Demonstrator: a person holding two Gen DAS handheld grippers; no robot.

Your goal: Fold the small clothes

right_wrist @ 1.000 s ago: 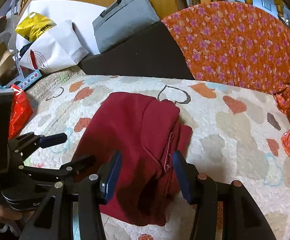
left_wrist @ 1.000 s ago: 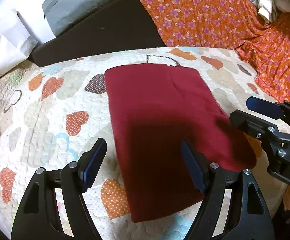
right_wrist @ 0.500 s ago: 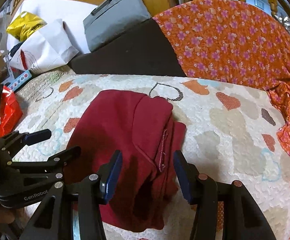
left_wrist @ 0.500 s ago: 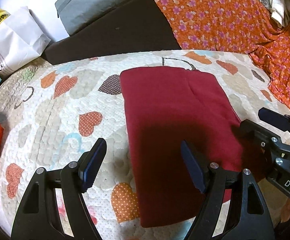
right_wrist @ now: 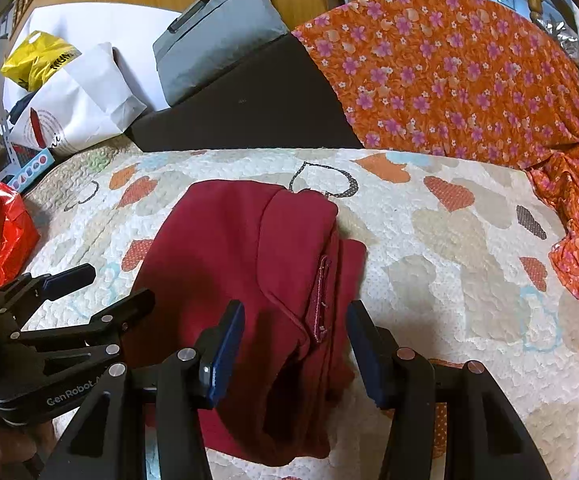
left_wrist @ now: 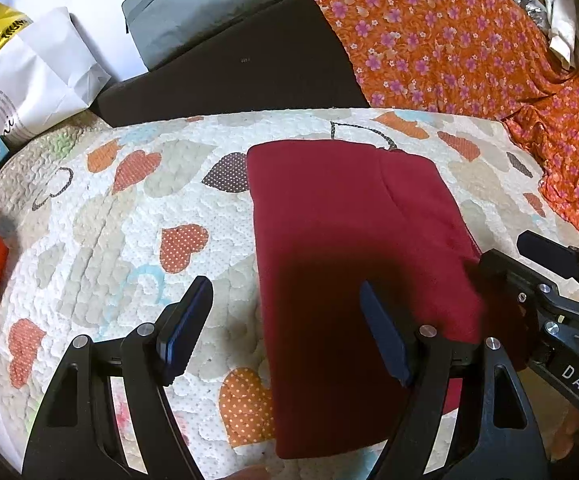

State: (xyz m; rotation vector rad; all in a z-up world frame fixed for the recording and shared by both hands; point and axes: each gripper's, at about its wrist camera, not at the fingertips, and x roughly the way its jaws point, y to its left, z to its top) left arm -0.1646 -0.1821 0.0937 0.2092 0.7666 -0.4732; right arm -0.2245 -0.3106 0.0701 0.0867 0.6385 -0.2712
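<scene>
We're hovering over the red garment (left_wrist: 349, 264), lying part-folded on the heart-print quilt (left_wrist: 129, 240), its long axis running away from us toward the dark cushion (left_wrist: 249, 64). Our left gripper (left_wrist: 285, 328) gapes wide and empty, straddling the cloth's left edge. Our right gripper (right_wrist: 295, 352) stands half open over the near right corner's loose layers, pads clear, and looks the nearer for the next pinch.
</scene>
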